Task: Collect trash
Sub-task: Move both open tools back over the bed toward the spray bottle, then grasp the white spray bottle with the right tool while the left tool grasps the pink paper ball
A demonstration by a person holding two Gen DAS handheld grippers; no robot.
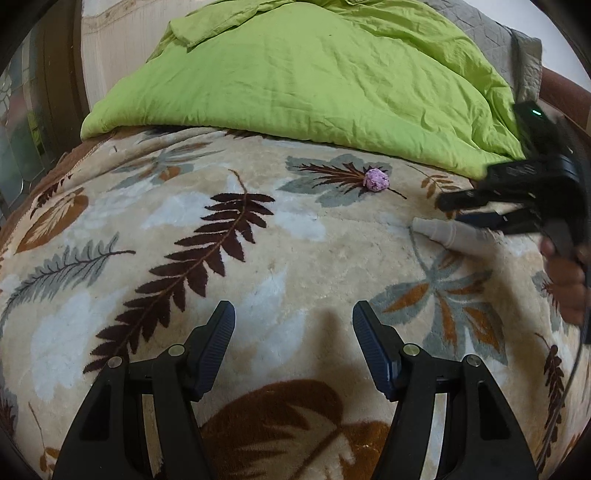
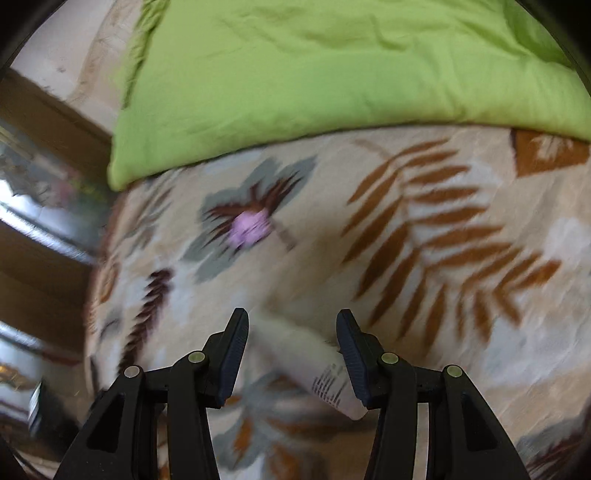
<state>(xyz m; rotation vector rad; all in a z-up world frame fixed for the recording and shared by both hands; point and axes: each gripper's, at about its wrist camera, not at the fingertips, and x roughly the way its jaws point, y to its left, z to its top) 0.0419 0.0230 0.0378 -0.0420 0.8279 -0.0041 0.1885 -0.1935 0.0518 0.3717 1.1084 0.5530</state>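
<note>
One white bottle [image 2: 314,365] between spread right tongs [image 2: 291,332], left tongs [image 1: 293,325] likewise spread, well apart.

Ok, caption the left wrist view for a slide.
Open left gripper hovers over leaf-print blanket; right gripper reaches white bottle, purple paper ball beyond.

Bed spread with a plush cream blanket [image 1: 303,254] patterned in brown, rust and grey leaves. Ahead, rumpled lime-green duvet [image 1: 314,77] heaped across the far half. Beyond that, grey quilted fabric [image 1: 491,33] at far right. Pale wall [image 1: 110,55] at far left, beside dark brown wooden framing [image 1: 61,62] and patterned glass [image 1: 18,140]. Soft, even light.
</note>
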